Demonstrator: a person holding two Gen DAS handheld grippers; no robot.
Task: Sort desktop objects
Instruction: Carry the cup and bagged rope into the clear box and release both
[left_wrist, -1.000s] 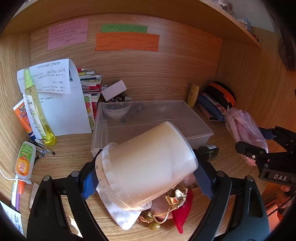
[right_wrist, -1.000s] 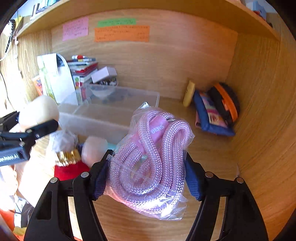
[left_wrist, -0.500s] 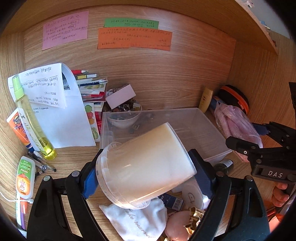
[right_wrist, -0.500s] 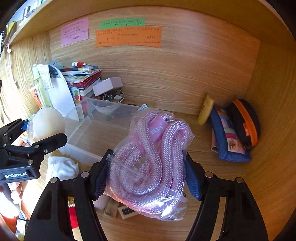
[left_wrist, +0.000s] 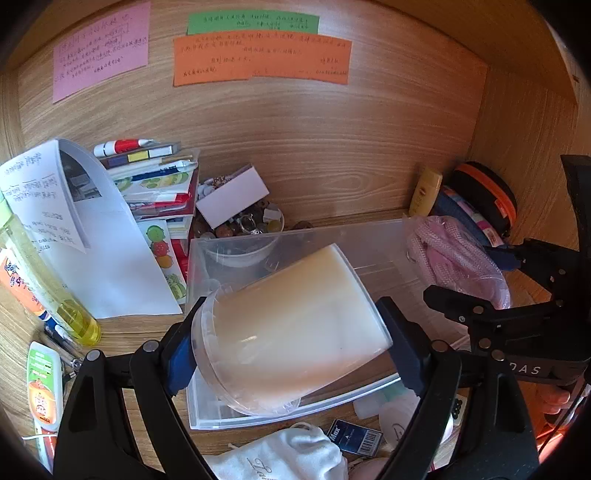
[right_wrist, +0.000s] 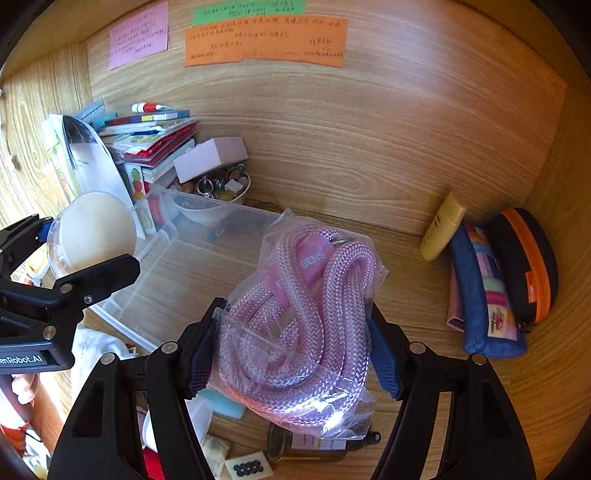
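Wooden worktop (right_wrist: 424, 295) cluttered; clear bin (left_wrist: 207, 266) centre. Left claw (left_wrist: 291, 332) clamps cream tub (left_wrist: 291, 328), tilted, above bin. Right claw (right_wrist: 295, 347) grips bagged pink rope (right_wrist: 299, 314) over bin's right edge.

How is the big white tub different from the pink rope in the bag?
The white tub is a hard, smooth plastic container; the pink rope is soft, braided and coiled inside a crinkly clear bag. The tub is cream-white and tipped on its side in the left gripper; the rope is pink and held by the right gripper. Both are squeezed between gripper fingers, near the clear bin.
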